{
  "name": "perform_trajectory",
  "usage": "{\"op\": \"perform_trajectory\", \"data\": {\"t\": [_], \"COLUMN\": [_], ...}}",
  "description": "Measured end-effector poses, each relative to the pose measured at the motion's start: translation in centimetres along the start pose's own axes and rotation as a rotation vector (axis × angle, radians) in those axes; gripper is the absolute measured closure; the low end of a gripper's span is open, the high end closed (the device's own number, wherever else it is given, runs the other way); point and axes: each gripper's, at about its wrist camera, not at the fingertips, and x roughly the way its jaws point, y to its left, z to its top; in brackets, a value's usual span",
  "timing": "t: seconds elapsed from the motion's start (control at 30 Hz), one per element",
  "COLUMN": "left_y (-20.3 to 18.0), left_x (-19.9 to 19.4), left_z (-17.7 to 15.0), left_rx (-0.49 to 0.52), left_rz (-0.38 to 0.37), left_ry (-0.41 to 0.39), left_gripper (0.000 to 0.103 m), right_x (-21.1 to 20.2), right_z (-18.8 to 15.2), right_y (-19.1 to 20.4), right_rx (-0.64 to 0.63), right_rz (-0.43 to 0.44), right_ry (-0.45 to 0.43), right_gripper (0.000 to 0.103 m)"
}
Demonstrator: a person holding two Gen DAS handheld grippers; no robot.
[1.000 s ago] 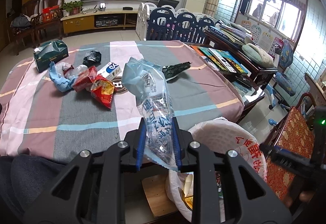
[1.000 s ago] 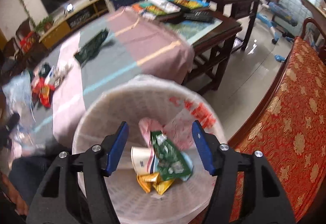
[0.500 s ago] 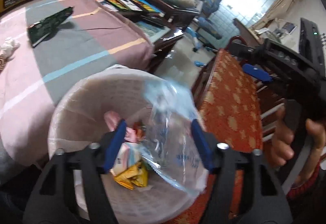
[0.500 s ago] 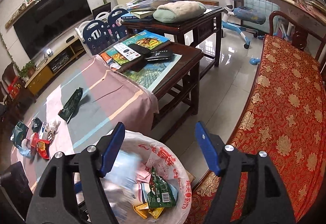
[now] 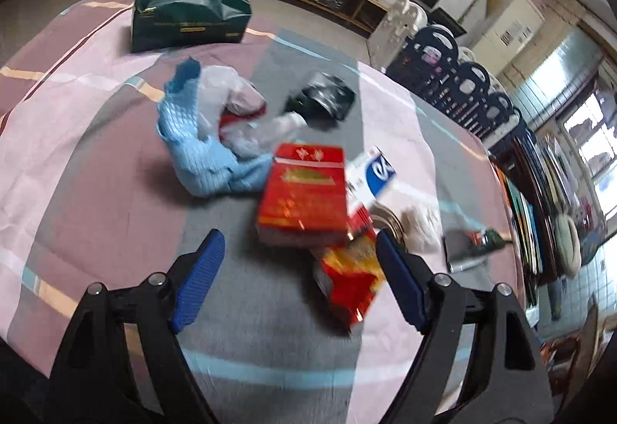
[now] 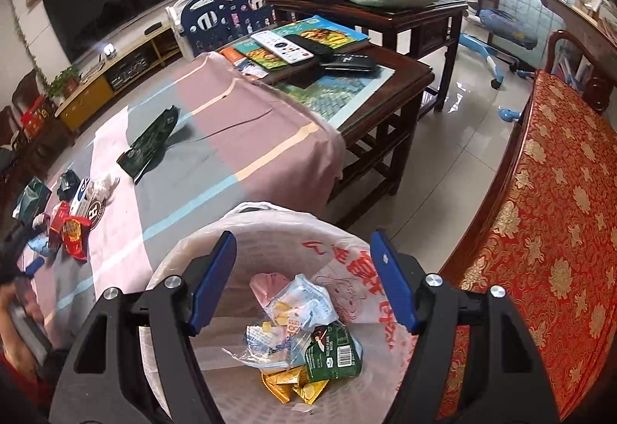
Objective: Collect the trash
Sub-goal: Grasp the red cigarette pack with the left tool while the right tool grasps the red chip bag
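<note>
My left gripper [image 5: 296, 237] hovers over the striped tablecloth [image 5: 96, 161], its jaws opening with nothing gripped. Just ahead lies the trash pile: a red box [image 5: 304, 200], a red snack wrapper [image 5: 347, 281], a blue cloth [image 5: 200, 161], a crumpled black bag [image 5: 322, 100] and a white-and-blue box [image 5: 372, 173]. My right gripper [image 6: 304, 235] stands open and empty above the lined waste bin [image 6: 270, 227]. The bin holds a clear plastic bag [image 6: 297, 308], a green packet [image 6: 333, 350] and yellow wrappers.
A green tissue pack [image 5: 185, 17] sits at the table's far side. A dark green wrapper [image 6: 150, 142] lies alone mid-table. A dark wooden table [image 6: 405, 69] with books and remotes adjoins it. A red patterned sofa [image 6: 559, 212] runs along the right of the bin.
The left gripper carried the clear plastic bag over the bin, opened and dropped it in, then swung back over the pile on the table. The right gripper stayed above the bin.
</note>
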Motion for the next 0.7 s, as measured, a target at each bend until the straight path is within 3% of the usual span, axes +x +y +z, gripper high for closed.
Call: {"op": "perform_trajectory", "data": {"t": [0.07,0.2,0.27,0.3,0.33,0.43,0.53,0.63,0.7], "left_y": [0.7,0.3,0.2,0.2,0.2,0.2,0.7,2.5,3.8], "left_x": [1.7,4.5,4.8,4.8,4.7,1.8,-2.8,-7.3,-8.3], "left_z": [1.9,2.8,2.1,1.7,1.5,0.4,-1.2,-4.1,-5.9], "left_rx": [-0.017,-0.012,0.022,0.044,0.059,0.085,0.100,0.043,0.003], "left_rz": [-0.023,-0.082,-0.085,-0.075,-0.069,-0.043,0.009,0.068,0.121], "left_ry": [0.024,0.107,0.105,0.104,0.100,0.012,-0.119,-0.241,-0.251], "left_gripper": [0.018,0.018,0.029,0.046,0.047,0.047,0.047,0.047,0.047], "right_x": [0.6,1.3,1.5,1.5,1.7,2.3,3.3,4.5,5.6], "right_z": [-0.1,-0.4,-0.5,-0.5,-0.5,-0.5,-0.6,-0.9,-1.3], "right_y": [0.7,1.8,2.4,2.6,3.0,4.6,7.7,12.8,16.7], "right_rx": [-0.009,-0.023,-0.032,-0.036,-0.042,-0.052,-0.078,-0.173,-0.254], "right_rz": [0.007,0.010,0.012,0.013,0.014,0.046,0.130,0.197,0.242], "right_ry": [0.020,0.043,0.049,0.049,0.048,0.064,0.092,0.101,0.105], "right_gripper": [0.032,0.032,0.032,0.032,0.032,0.032,0.032,0.032,0.032]}}
